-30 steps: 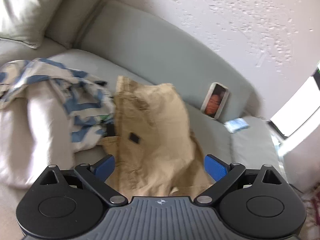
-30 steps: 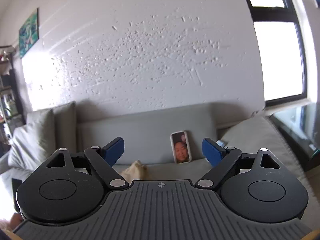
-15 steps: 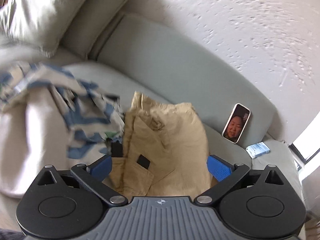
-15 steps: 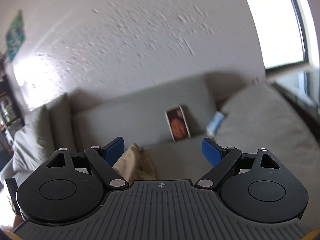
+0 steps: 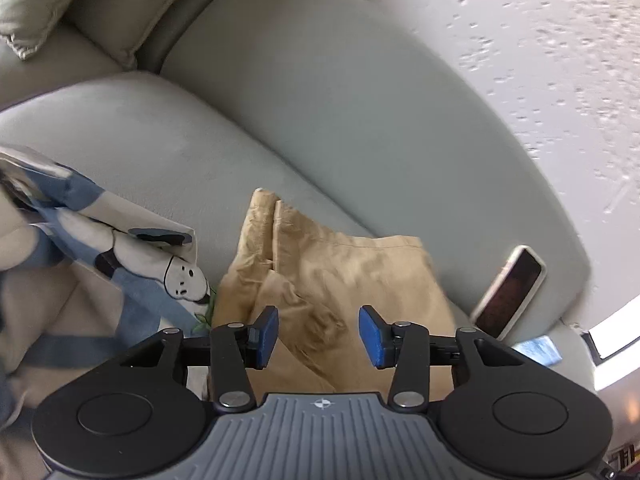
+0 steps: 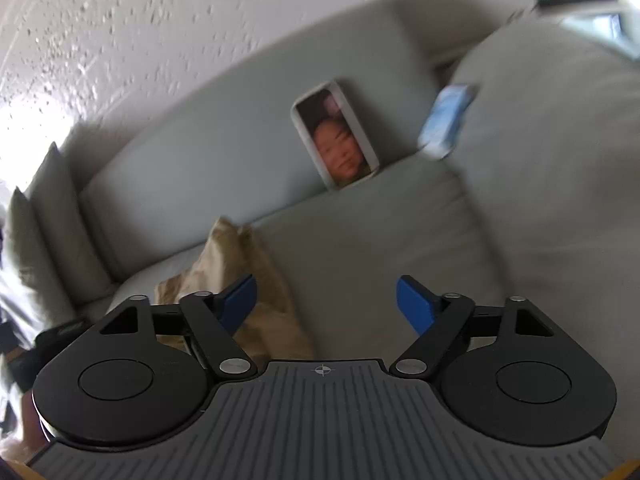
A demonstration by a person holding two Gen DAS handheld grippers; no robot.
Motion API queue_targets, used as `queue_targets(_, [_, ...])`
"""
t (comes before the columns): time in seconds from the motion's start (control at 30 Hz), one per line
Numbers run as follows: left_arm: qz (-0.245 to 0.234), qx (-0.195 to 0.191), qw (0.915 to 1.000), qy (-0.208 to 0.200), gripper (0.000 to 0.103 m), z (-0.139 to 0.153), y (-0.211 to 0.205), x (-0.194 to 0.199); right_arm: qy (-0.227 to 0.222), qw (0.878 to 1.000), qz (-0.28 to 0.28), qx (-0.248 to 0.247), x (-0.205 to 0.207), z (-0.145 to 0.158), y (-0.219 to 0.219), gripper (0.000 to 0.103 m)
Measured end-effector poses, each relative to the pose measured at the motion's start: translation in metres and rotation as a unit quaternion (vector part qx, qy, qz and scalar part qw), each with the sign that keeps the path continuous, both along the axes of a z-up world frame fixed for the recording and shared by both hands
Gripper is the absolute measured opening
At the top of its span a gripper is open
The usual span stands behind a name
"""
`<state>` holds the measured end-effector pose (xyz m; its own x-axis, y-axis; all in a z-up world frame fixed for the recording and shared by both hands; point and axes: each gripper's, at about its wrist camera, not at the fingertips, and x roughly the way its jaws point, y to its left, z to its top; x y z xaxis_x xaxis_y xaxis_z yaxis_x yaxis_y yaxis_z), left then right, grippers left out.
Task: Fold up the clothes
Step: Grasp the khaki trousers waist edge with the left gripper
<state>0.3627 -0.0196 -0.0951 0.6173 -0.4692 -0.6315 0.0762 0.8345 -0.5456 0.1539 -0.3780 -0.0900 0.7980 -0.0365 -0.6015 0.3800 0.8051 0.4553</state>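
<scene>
— While both my tools hang over the couch (image 5: 340, 120), tell me what you want first.

— Where are the clothes?

— My tan garment (image 5: 332, 276) lies crumpled on the seat cushion, one end bunched up toward the backrest. Just left of it sits a white and blue patterned cloth (image 5: 132, 256), draped over a pale heap. From the right wrist view, only a rumpled tan corner (image 6: 236, 264) shows past the left blue pad.

— And your left gripper?

— My left gripper (image 5: 319, 334) hovers above the tan fabric with its blue pads spread apart, nothing between them. I can't tell whether the tips touch the cloth.

— The right one?

— My right gripper (image 6: 326, 304) is also parted wide and empty, aimed at bare cushion beside the tan garment.

— Anything else on the couch?

— A phone (image 6: 336, 136) leans upright against the backrest, a face on its screen. Near it, to the right, a small blue packet (image 6: 446, 120) rests on the side cushion, blurred.
</scene>
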Motion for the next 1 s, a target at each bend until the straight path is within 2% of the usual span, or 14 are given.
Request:
queue_targets(0.13, [0.002,0.001,0.9993,0.038,0.046,-0.022,-0.001,0.012,0.002,0.999,0.032,-0.021,0.045,-0.013,0.019,0.078])
queue_targets(0.27, [0.005,0.018,0.9994,0.028,0.06,-0.02,0.001,0.02,0.009,0.999,0.046,-0.026,0.073,-0.023,0.028,0.078])
queue_targets(0.43, [-0.028,0.024,0.9987,0.036,0.059,-0.022,0.0,0.024,0.022,0.998,0.046,-0.034,0.086,-0.029,0.028,0.078])
queue_targets(0.57, [-0.032,-0.004,0.9974,0.064,0.059,-0.034,0.003,0.032,0.031,0.999,0.029,-0.027,0.088,-0.035,0.024,0.079])
queue_targets(0.67, [-0.046,-0.039,0.9946,0.085,0.059,-0.041,0.005,0.034,0.035,0.999,0.032,-0.026,0.089,-0.036,0.023,0.079])
queue_targets(0.8, [-0.053,-0.041,0.9934,0.093,0.058,-0.045,0.004,0.035,0.025,0.999,0.033,-0.019,0.101,-0.039,0.021,0.077])
queue_targets(0.83, [-0.053,-0.039,0.9934,0.094,0.05,-0.045,0.004,0.035,0.02,0.999,0.038,-0.015,0.107,-0.039,0.02,0.074])
queue_targets(0.87, [-0.054,-0.03,0.9937,0.093,0.034,-0.045,0.002,0.036,0.016,0.999,0.048,-0.01,0.115,-0.04,0.02,0.072])
queue_targets(0.9, [-0.053,-0.02,0.9943,0.091,0.022,-0.045,0.001,0.036,0.02,0.998,0.063,-0.006,0.126,-0.043,0.021,0.059])
queue_targets(0.93, [-0.046,-0.011,0.9952,0.087,0.006,-0.045,0.002,0.035,0.03,0.996,0.08,-0.002,0.139,-0.046,0.022,0.047])
queue_targets(1.0, [-0.037,-0.014,0.9961,0.079,0.003,-0.045,0.004,0.032,0.051,0.993,0.104,0.008,0.163,-0.055,0.022,0.037])
